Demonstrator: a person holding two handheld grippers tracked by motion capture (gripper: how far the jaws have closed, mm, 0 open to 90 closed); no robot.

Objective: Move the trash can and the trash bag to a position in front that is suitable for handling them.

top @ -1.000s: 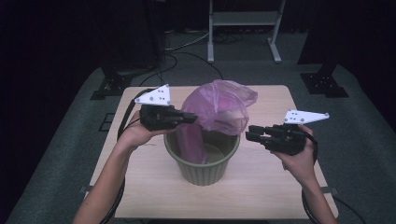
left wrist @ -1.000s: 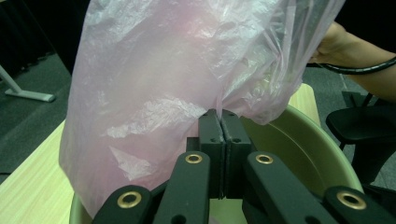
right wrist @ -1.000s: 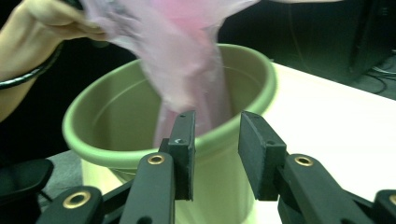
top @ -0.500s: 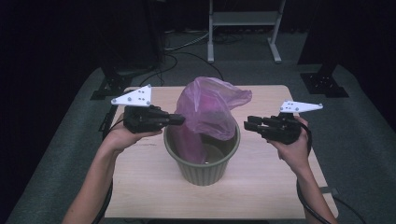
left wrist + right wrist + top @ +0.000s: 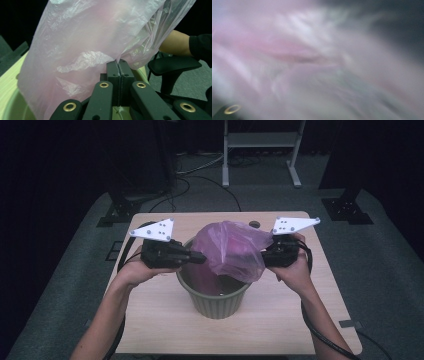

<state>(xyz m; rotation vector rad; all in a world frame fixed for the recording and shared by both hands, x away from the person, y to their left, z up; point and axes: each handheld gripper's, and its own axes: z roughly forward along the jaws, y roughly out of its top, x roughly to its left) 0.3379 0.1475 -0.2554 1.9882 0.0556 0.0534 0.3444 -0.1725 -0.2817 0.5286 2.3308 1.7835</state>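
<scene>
Pink translucent plastic bag [image 5: 231, 250] draped over mouth of olive-green ribbed plastic bin [image 5: 216, 297], mid pale wooden bench [image 5: 280, 325]. Left tongs [image 5: 199, 258] clamped together on bag's near-left edge, film pinched. Right tongs [image 5: 266, 255] at bag's right side, just been opening; blurred, grip unclear, perhaps film between.

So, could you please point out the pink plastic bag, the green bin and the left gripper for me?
pink plastic bag [image 5: 227, 247], high view, crumpled middle.
green bin [image 5: 217, 304], high view, ribbed front wall.
left gripper [image 5: 119, 65], left gripper view, tips of its shut jaws.
</scene>
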